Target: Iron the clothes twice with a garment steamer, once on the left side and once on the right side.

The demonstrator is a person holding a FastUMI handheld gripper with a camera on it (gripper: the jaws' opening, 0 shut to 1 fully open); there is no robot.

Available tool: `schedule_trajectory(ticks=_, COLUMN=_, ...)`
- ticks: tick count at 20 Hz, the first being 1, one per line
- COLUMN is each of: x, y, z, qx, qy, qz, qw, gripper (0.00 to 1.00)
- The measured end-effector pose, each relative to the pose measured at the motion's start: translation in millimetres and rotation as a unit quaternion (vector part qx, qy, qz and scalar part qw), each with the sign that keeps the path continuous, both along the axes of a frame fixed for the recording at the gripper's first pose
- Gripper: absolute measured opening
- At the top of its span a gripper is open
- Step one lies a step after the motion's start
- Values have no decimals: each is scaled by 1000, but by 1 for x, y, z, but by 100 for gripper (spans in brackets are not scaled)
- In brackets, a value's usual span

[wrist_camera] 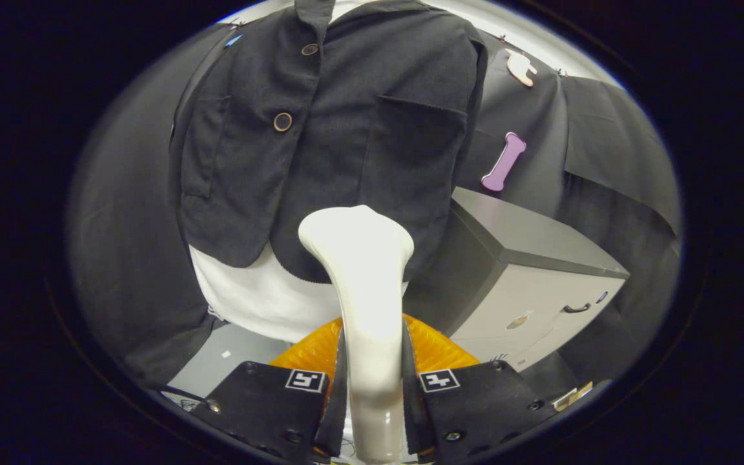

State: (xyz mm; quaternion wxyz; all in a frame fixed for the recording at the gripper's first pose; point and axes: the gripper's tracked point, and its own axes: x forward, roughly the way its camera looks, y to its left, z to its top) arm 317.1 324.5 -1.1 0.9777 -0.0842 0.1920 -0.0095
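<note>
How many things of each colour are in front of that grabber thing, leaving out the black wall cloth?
Black: 1, the jacket
White: 2, the steamer clamped between the gripper fingers, and the garment under the jacket
Orange: 1, the ribbed piece behind the fingers
Grey: 1, the cabinet
Total: 5

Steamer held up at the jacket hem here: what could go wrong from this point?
1. The gripper is shut on the steamer low on its handle; the wide head sits far above the jaws, so it might tilt or twist.
2. The head meets the dark jacket near its hem, close to the white shirt; a stroke may snag the hem.
3. The cabinet stands close beside the jacket, so a sideways move could clip it.
</note>
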Motion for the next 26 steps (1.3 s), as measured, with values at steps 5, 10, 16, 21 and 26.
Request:
schedule_trajectory(ticks=5, x=-15, y=0, z=38, qx=17, qy=-18, qz=1, qw=1000, gripper=40)
schedule_trajectory(ticks=10, x=-39, y=20, z=107, qx=33, qy=-66, qz=22, qw=997, gripper=40)
schedule_trajectory(ticks=16, x=-54, y=63, z=218, qx=47, qy=-141, qz=54, qw=987, gripper=40)
schedule_trajectory(ticks=21, x=-55, y=94, z=297, qx=67, qy=-184, qz=61, qw=979, gripper=40)
schedule_trajectory(ticks=26, x=-55, y=129, z=351, qx=71, qy=-213, qz=70, qw=972, gripper=40)
